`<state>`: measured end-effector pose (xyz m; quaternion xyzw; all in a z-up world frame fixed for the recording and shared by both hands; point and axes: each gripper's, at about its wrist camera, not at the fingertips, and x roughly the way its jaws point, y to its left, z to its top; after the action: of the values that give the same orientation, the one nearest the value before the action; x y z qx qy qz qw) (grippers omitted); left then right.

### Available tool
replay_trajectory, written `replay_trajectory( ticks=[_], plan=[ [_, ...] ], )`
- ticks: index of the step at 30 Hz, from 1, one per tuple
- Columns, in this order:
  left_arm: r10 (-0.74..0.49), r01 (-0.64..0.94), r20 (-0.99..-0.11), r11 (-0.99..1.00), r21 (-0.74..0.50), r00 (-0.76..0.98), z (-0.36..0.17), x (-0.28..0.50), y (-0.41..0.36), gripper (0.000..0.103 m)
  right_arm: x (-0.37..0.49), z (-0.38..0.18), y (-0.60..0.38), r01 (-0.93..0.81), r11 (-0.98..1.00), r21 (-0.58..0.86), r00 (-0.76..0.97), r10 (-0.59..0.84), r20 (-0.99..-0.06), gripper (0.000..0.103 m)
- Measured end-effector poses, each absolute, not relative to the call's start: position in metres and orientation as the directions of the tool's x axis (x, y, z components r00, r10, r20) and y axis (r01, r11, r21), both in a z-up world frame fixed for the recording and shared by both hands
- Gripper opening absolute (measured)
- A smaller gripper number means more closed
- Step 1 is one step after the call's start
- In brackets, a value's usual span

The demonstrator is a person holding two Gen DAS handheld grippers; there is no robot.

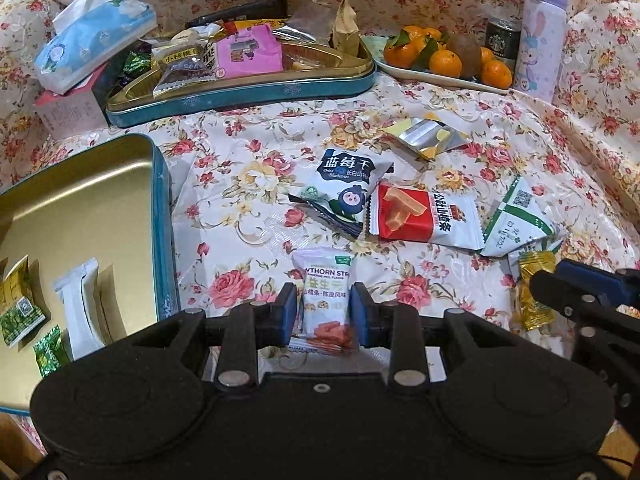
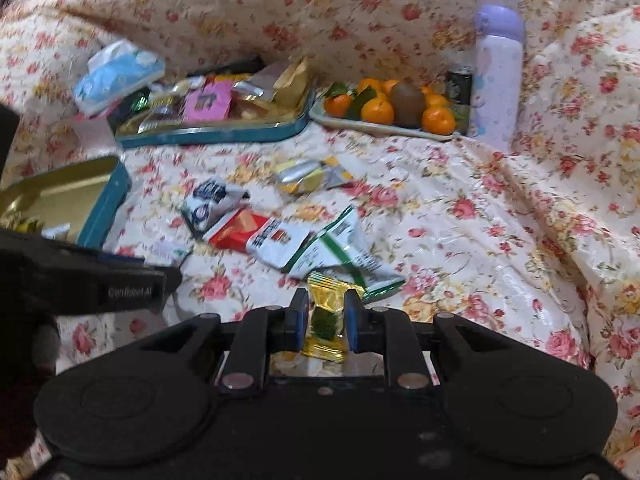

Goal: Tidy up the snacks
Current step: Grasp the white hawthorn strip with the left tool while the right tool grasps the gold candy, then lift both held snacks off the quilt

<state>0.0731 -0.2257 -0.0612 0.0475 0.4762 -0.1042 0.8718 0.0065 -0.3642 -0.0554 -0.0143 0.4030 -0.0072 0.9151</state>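
The left gripper [image 1: 323, 314] had its jaws closed on a white hawthorn strip packet [image 1: 327, 300], pinched by its lower half so the printed face stood up toward the camera. The right gripper [image 2: 323, 322] had its jaws shut tight on a gold-wrapped candy [image 2: 325, 322], caught at the narrow waist of its twisted foil. Each hand carried one snack, which reads as a sort into the open gold tin [image 1: 92, 200].

Taking that tin as the landmark: it lay to the left of both held snacks, and inside it already sat a white bar wrapper [image 1: 80, 304] and a few green candies [image 1: 20, 314]. Loose packets remained to its right on the floral cloth [image 1: 248, 168]: a blueberry pouch [image 1: 344, 184], a red-and-white hawthorn packet [image 1: 424, 216], a green-striped packet [image 1: 516, 220] and a silver-yellow sachet [image 1: 428, 136]. Behind the tin lay its snack-filled lid [image 1: 248, 96], with a tissue pack [image 1: 92, 36] just beside it.

Legible writing: "WTHORN STR" and "PEEL FLAVOR" on the held packet, "蓝莓干" with "Dried Blueberries" on the pouch. The striped packet showed a QR code and a date stamp too small to trust. The left gripper's arm, seen from the right wrist, bore blurred lettering.
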Motion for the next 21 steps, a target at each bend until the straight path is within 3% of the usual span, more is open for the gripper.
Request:
replay_trajectory(
  ticks=[5, 9, 21],
  plan=[
    [-0.15, 0.256, -0.842, 0.967, -0.014, 0.519, -0.06, 0.074, -0.227, 0.041, 0.008, -0.061, -0.357, -0.008, 0.995, -0.096, 0.672, -0.066, -0.738, 0.023],
    [-0.172, 0.291, -0.835, 0.957, -0.015, 0.523, -0.056, 0.075, -0.227, 0.041, 0.008, -0.066, -0.36, 0.027, 0.996, -0.081, 0.658, -0.079, -0.749, 0.029],
    [-0.186, 0.38, -0.841, 0.925, 0.025, 0.508, -0.062, 0.078, -0.235, 0.041, 0.004, -0.079, -0.359, 0.071, 0.997, -0.004, 0.659, -0.05, -0.751, 0.032]
  ],
)
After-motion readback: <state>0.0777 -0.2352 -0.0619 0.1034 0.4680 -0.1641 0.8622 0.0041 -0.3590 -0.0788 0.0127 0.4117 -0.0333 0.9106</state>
